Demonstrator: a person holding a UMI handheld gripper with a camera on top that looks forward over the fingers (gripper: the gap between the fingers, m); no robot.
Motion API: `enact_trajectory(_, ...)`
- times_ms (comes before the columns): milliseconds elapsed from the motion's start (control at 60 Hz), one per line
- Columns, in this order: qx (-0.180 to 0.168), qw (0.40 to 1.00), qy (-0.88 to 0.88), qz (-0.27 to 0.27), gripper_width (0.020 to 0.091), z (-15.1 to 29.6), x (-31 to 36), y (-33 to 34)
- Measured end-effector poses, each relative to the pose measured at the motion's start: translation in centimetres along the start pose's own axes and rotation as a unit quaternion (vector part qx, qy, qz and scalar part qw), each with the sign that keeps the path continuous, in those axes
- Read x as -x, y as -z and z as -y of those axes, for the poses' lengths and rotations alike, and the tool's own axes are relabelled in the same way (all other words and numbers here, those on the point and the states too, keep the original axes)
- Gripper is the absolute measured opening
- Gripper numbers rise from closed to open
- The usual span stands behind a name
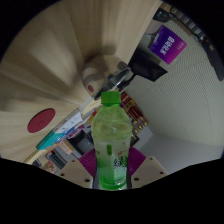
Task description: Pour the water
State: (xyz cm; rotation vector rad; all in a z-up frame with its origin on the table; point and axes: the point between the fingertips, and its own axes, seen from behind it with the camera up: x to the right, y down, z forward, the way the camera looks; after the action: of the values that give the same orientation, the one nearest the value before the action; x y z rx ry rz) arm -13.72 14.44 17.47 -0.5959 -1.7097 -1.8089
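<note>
Tongs (112,168) pinch the green bottle (112,140) upright between their pads, so you keep that grip firm and tilt slowly once its capped neck clears a vessel.

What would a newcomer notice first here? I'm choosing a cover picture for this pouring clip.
The green bottle with its green cap, standing upright between the gripper fingers, which press on its lower part. Beyond it, up high, a purple box stands out, and off to one side lies a dark red round disc.
</note>
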Motion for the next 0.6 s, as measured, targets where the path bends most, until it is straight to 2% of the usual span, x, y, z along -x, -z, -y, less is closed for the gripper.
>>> enact_trajectory(217,0.000,0.999,-0.042,-0.010,0.0379,-0.5,-0.1,0.0)
enact_trajectory(250,-0.004,0.996,-0.083,-0.013,0.0382,-0.6,-0.6,-0.4)
enact_trajectory(333,0.010,0.960,-0.278,-0.031,0.0382,-2.8,-2.1,-0.4)
enact_trajectory(383,0.018,0.905,-0.425,-0.022,0.0381,-4.0,-1.7,-0.5)
enact_trajectory(450,0.035,0.785,-0.618,-0.026,0.0379,-5.8,-0.6,1.9)
enact_trajectory(483,0.034,0.727,-0.686,-0.005,0.0379,-5.3,1.0,0.2)
enact_trajectory(583,-0.008,0.505,-0.861,0.051,0.0376,-3.2,2.6,0.4)
enact_trajectory(600,-0.010,0.465,-0.885,0.035,0.0378,-2.2,4.4,2.3)
